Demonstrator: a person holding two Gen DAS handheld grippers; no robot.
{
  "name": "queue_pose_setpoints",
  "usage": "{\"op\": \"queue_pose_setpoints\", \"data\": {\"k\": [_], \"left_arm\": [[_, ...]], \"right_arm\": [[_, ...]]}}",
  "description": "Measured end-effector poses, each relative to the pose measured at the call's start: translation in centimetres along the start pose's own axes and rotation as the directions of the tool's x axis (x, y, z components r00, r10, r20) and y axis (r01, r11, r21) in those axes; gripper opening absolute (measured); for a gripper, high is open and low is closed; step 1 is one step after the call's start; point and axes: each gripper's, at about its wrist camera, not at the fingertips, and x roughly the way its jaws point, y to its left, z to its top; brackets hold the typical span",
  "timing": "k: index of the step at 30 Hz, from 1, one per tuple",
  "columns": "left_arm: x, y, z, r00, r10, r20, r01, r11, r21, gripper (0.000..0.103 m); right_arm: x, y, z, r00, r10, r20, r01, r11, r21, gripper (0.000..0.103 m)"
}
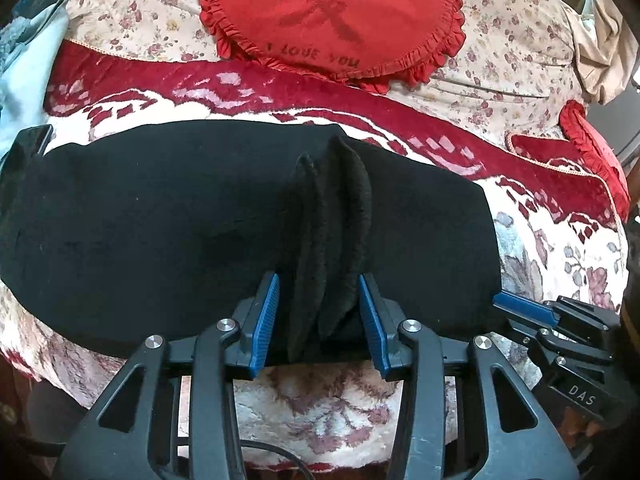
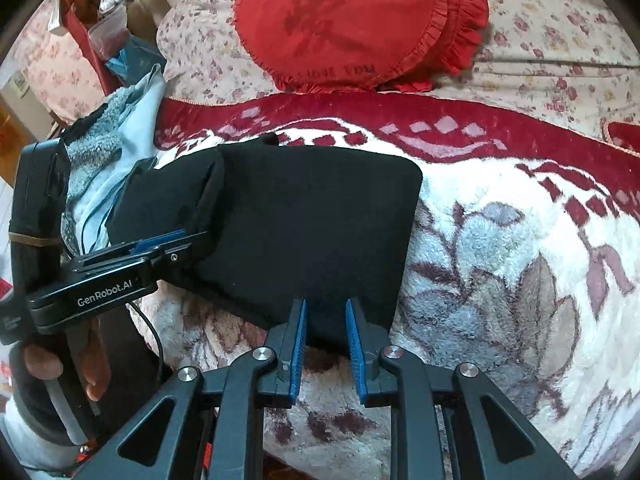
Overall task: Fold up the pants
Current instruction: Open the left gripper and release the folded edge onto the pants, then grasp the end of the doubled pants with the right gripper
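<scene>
Nearest the lens in the left wrist view, the left gripper [image 1: 320,312] with blue pads, jaws pinched around bunched-up ridges of the black pants [image 1: 160,220], several thick fuzzy folds standing upright between the pads. Nearest in the right wrist view, the right gripper [image 2: 326,344], jaws parted with the near hem of the pants [image 2: 312,232] lying between the pads; a clamp on that hem or only a straddle, cannot tell.

Pants: plain black, matte, soft and slightly fleecy at the edges, lying as a broad flat band across the blanket [image 1: 320,412] on the bed, long side running left to right. Rounded corner at the right end, a thick folded roll at the left end seen from the right wrist view, beside the left gripper [image 2: 172,242] entering from the side.

Blanket plush, cream with grey and mauve flowers and a deep red patterned border [image 1: 280,88]. Beyond it a floral sheet [image 1: 500,40] carrying a red heart-shaped cushion [image 1: 332,16] with frilled edge and "I LOVE YOU" lettering, well apart from the pants. Pale blue cloth [image 2: 132,128] and grey fleece heaped at the left edge of the bed, just beside the pants
</scene>
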Motion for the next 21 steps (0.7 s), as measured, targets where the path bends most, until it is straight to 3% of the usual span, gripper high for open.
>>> {"op": "queue_pose_setpoints", "data": {"k": [9,21], "left_arm": [[-1.9,1.2,-0.5,1.0,-0.005,0.019,0.005,1.0,-0.027,0.04],[-1.3,1.8,-0.6,1.0,-0.003,0.011,0.003,0.999,-0.043,0.04]], "right_arm": [[-1.1,2.2,3.0,0.997,0.053,0.054,-0.052,0.998,-0.028,0.024],[4.6,5.6,7.7,0.999,0.015,0.036,-0.011,0.993,-0.118,0.025]]}}
